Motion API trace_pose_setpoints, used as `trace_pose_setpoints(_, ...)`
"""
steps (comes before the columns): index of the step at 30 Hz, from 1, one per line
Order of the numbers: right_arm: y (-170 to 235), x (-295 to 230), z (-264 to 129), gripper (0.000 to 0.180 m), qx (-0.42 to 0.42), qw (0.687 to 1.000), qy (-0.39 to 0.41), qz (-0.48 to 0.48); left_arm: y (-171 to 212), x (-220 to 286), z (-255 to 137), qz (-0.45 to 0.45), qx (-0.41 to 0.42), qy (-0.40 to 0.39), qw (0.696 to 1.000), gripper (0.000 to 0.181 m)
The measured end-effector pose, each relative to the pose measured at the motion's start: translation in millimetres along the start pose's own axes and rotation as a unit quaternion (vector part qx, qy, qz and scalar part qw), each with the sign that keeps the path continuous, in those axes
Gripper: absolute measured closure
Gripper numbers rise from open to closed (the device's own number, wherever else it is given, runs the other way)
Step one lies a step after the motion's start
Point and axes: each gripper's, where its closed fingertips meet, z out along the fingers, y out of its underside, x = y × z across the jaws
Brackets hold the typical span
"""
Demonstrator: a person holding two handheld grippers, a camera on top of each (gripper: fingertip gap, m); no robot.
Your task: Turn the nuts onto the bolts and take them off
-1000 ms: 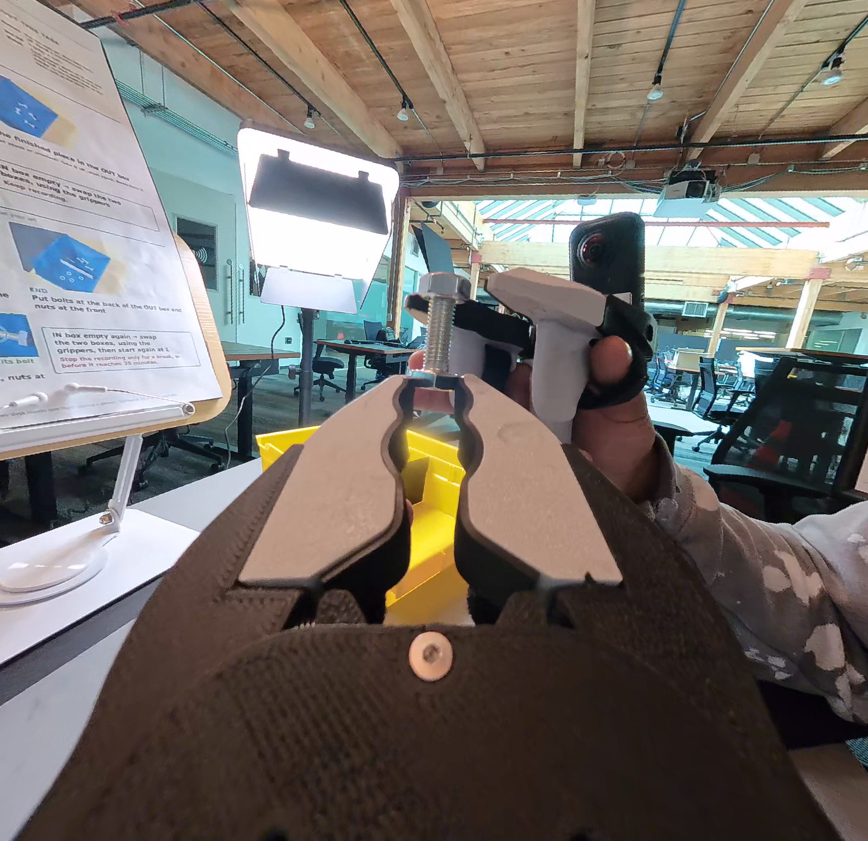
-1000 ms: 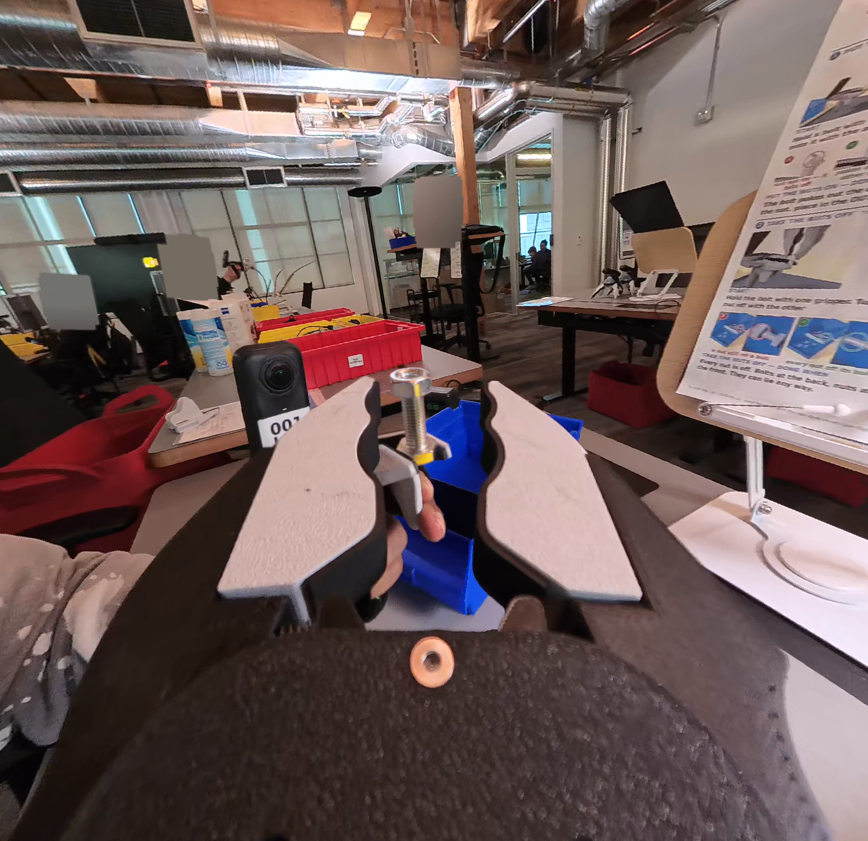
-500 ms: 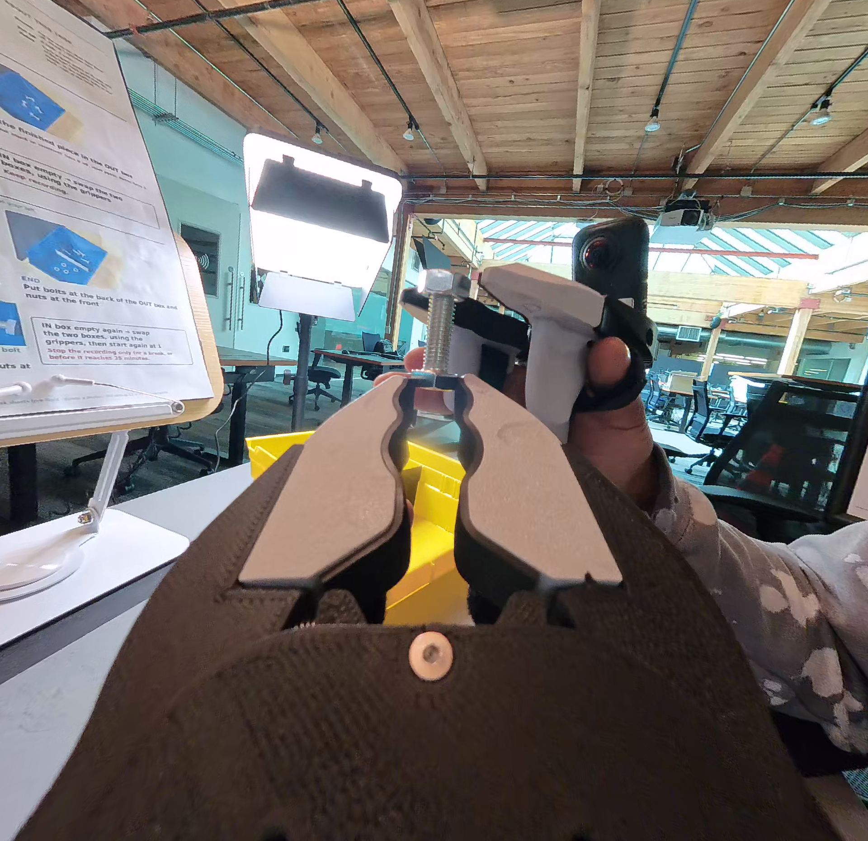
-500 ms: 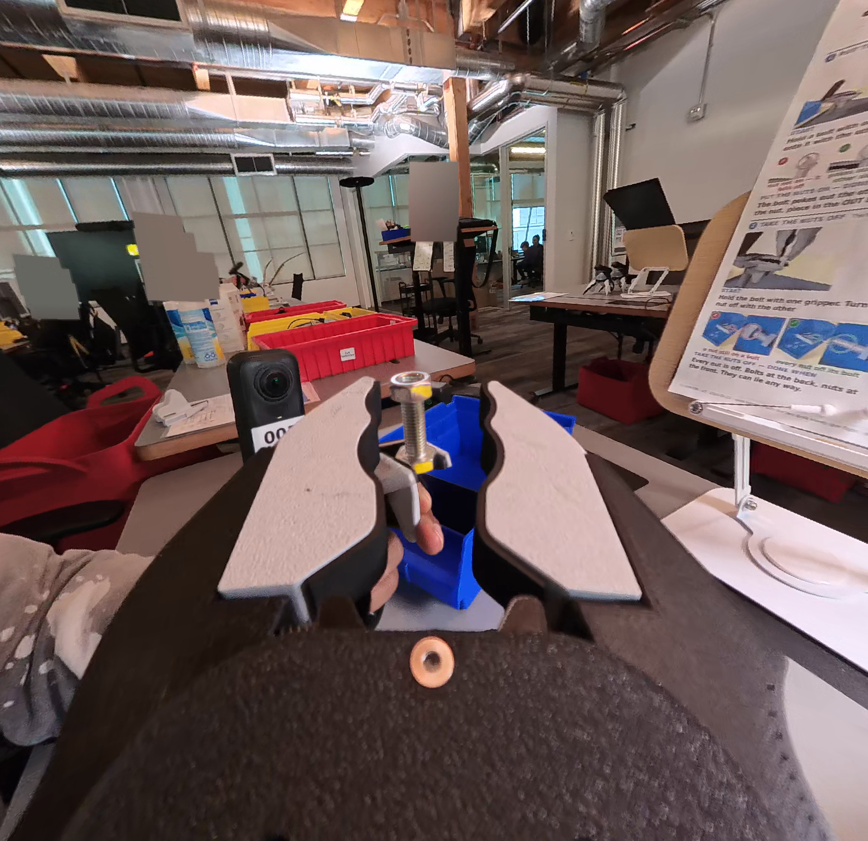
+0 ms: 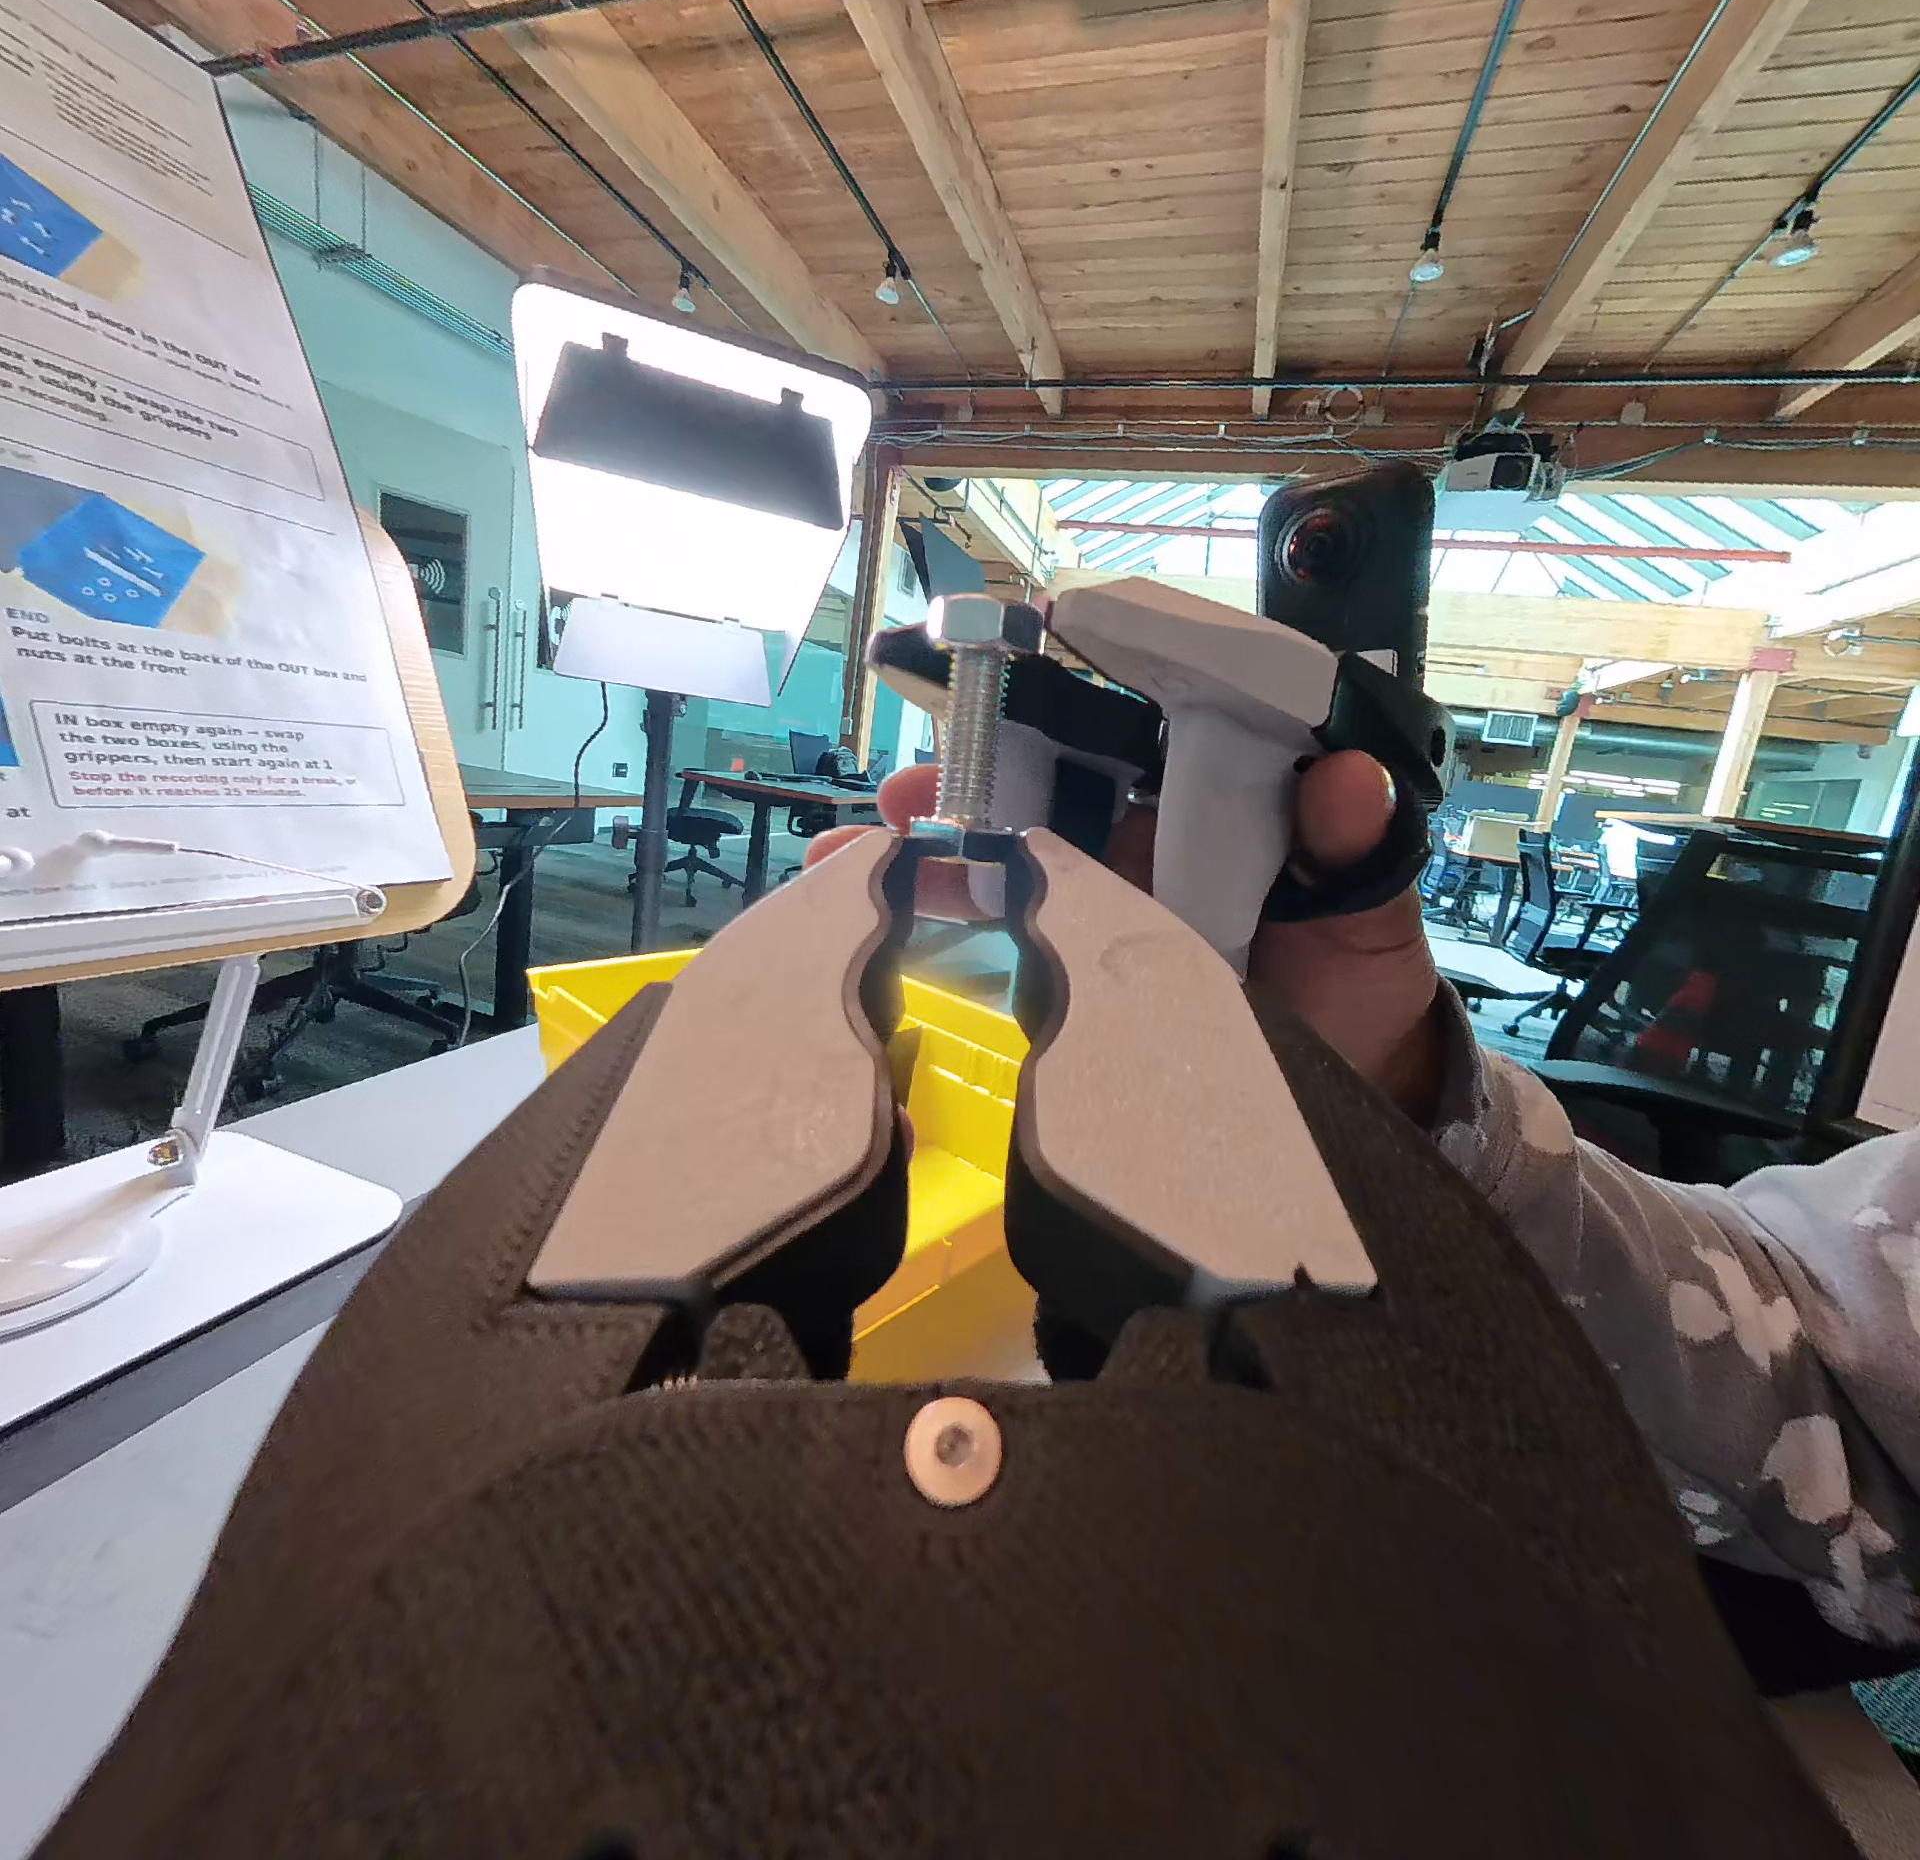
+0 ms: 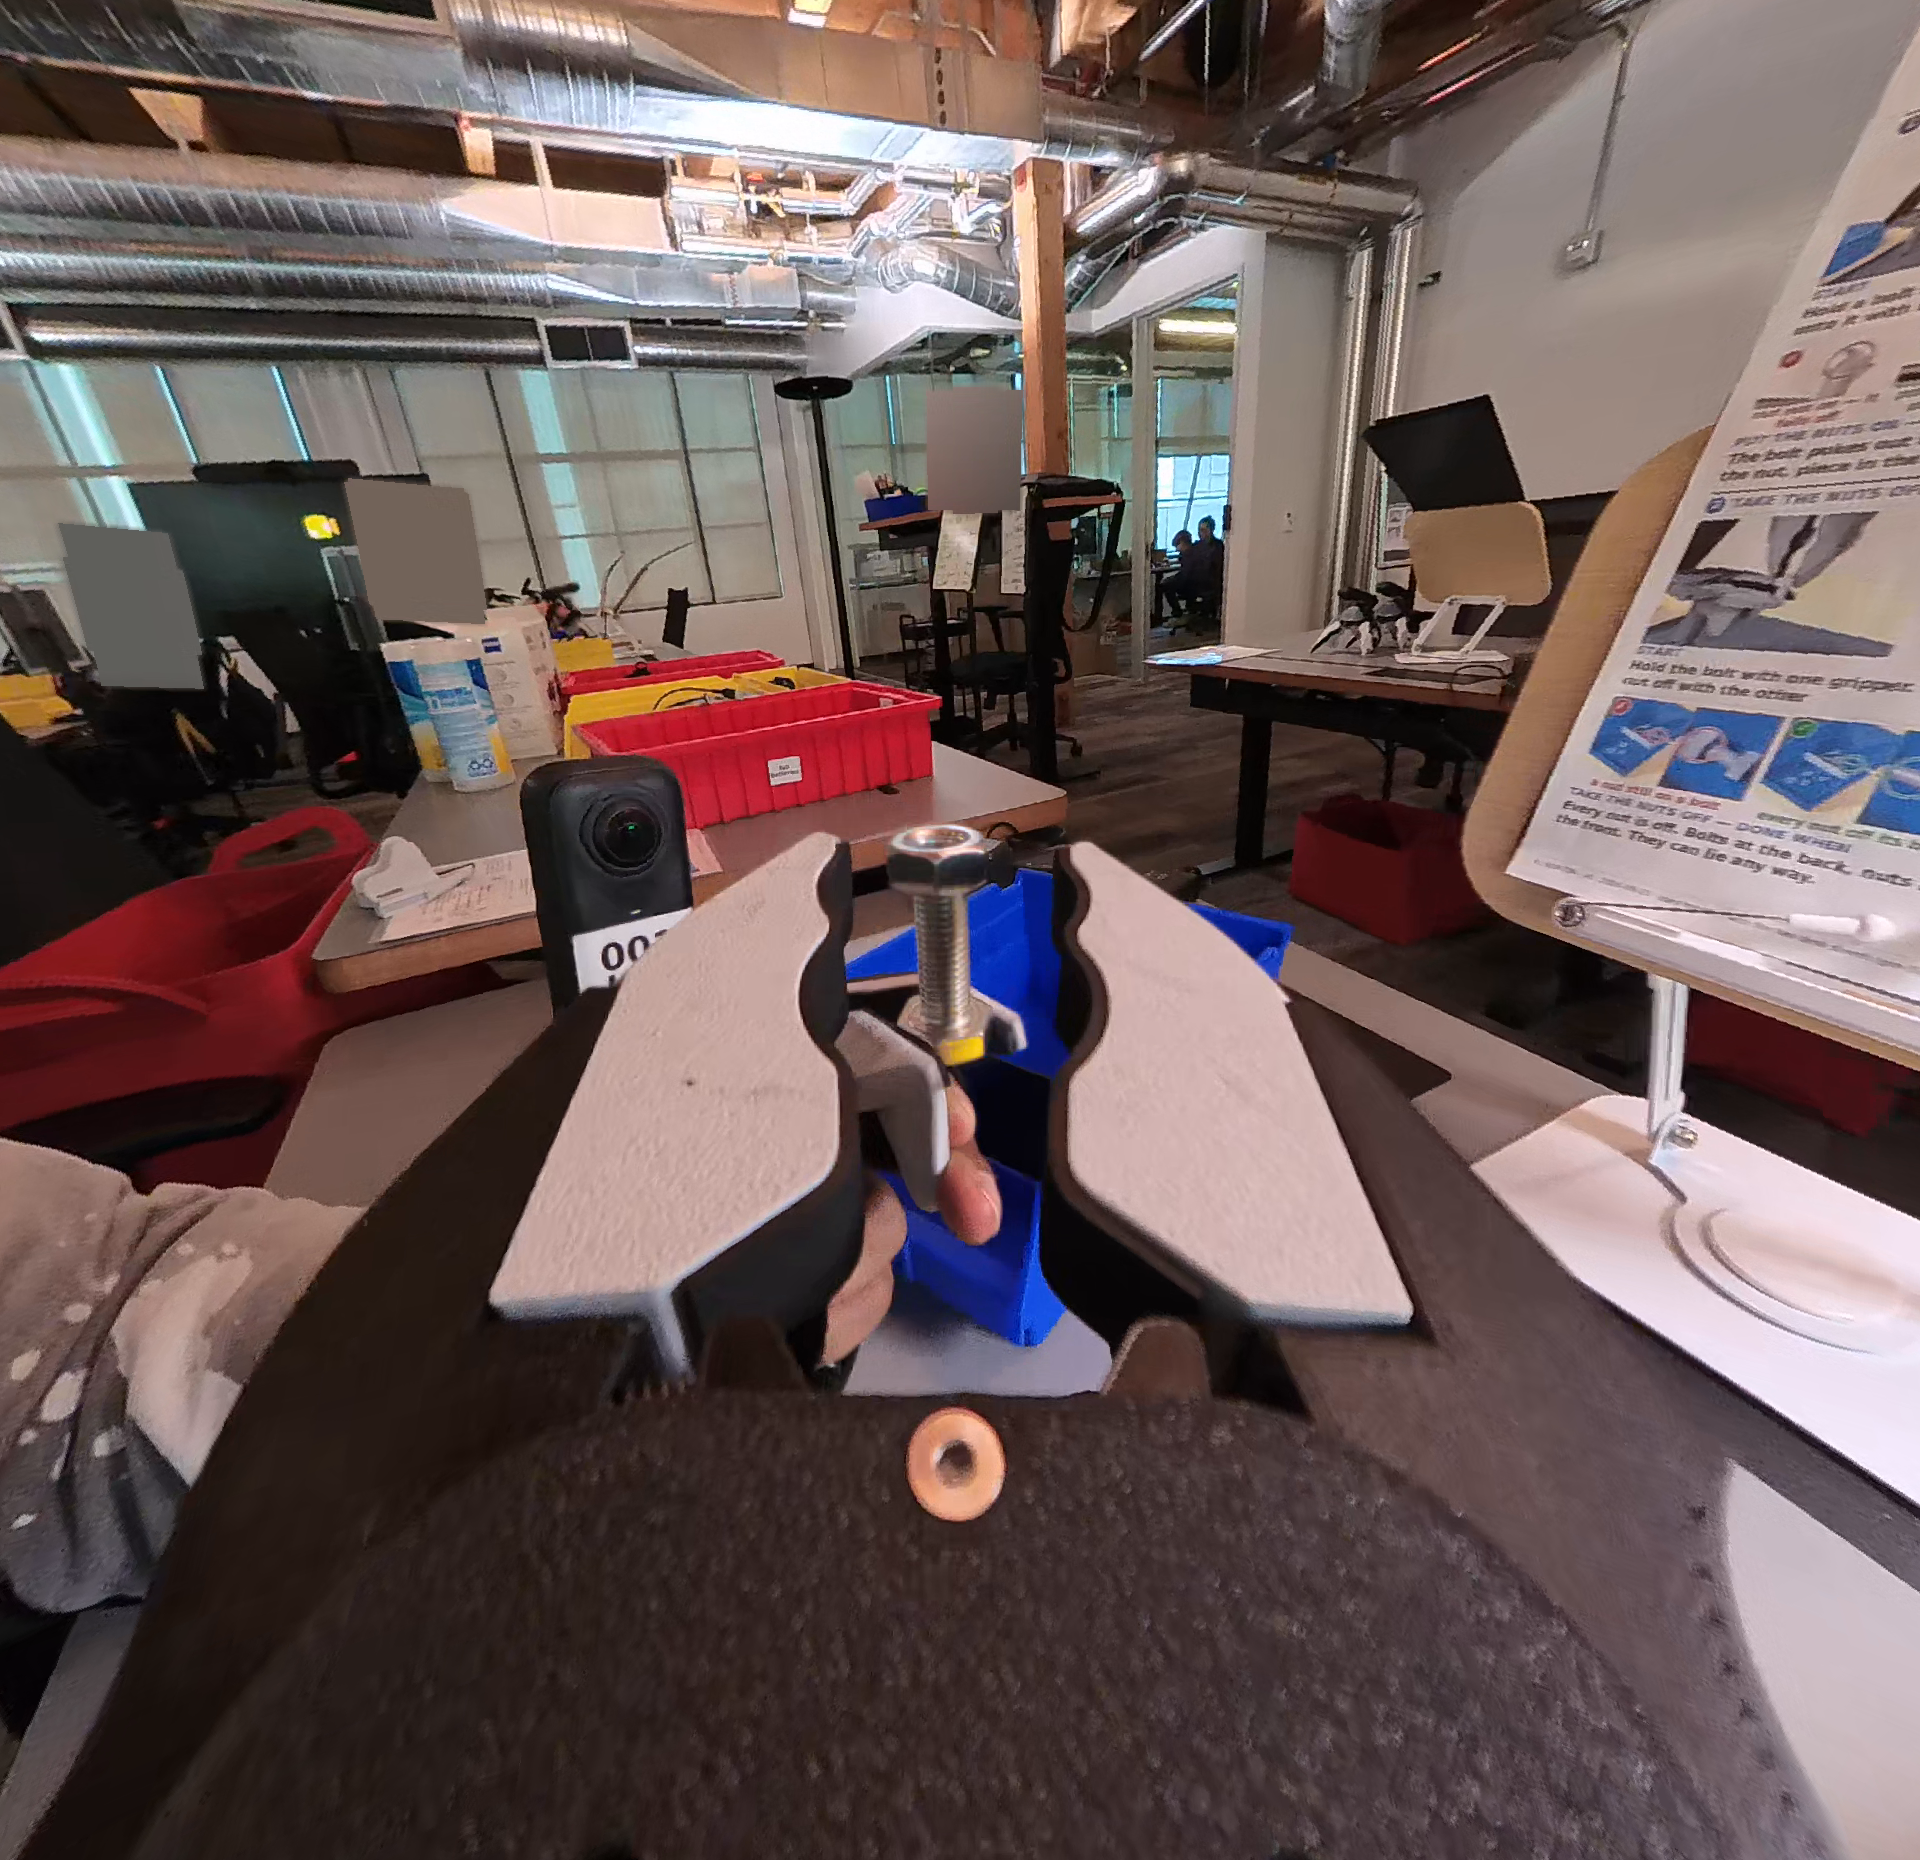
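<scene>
A steel bolt (image 5: 971,730) stands upright in the air with its hex head on top. My left gripper (image 5: 956,854) is shut on the nut (image 5: 940,828) at the bolt's lower end. In the right wrist view the same bolt (image 6: 938,937) rises from the nut (image 6: 951,1026), which the left gripper's grey fingers (image 6: 894,1078) pinch. My right gripper (image 6: 951,875) is open, one finger on each side of the bolt head (image 6: 940,854) with a gap on both sides. The left wrist view shows its grey finger (image 5: 1195,667) beyond the bolt.
A yellow bin (image 5: 966,1062) sits on the grey table (image 5: 104,1550) under my left gripper, and a blue bin (image 6: 1226,937) under my right. An instruction board on a white stand (image 5: 156,563) is at the table's side (image 6: 1766,667). Red bins (image 6: 758,750) sit on a farther table. Both grippers' tips are close together, under 4 cm apart.
Both hands have drifted and tilted up slightly. The left gripper keeps its hold on the nut. The right gripper stays open around the bolt head and is a little closer to it.
</scene>
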Motion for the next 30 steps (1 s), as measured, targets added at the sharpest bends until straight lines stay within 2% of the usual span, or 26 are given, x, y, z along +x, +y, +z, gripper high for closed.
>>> trace_pose_setpoints(9, 1.4, -0.1, -1.6, 0.152, -0.003, 1.000, -0.009, -0.007, 4.4, 4.4, 2.5, 0.002, -0.011, 0.010, 1.000, 0.163)
trace_pose_setpoints(12, 1.1, -1.7, -3.2, 0.162, -0.007, 1.000, -0.018, -0.016, 7.1, 4.7, 3.1, 0.000, -0.017, 0.013, 1.000, 0.163)
trace_pose_setpoints(16, -27.7, 2.9, -23.4, 0.162, 0.035, 0.999, -0.030, -0.027, 13.0, -4.1, 1.2, -0.021, -0.023, 0.010, 0.999, 0.163)
trace_pose_setpoints(21, -29.0, 52.5, -46.5, 0.163, 0.000, 0.998, 0.050, -0.039, 13.6, -7.9, 0.6, -0.021, -0.028, 0.004, 0.999, 0.163)
trace_pose_setpoints(23, -4.4, 100.0, -60.4, 0.162, -0.063, 0.988, 0.126, -0.054, 12.3, -9.8, -0.3, -0.024, -0.028, 0.000, 0.999, 0.163)
trace_pose_setpoints(26, 59.2, 182.7, -101.5, 0.162, -0.201, 0.947, 0.243, -0.058, 9.4, -12.8, -1.9, -0.024, -0.027, -0.004, 0.999, 0.163)
trace_pose_setpoints(30, 154.3, 239.4, -157.0, 0.162, -0.368, 0.881, 0.297, -0.003, 8.6, -15.8, -3.2, -0.021, -0.030, -0.007, 0.999, 0.163)
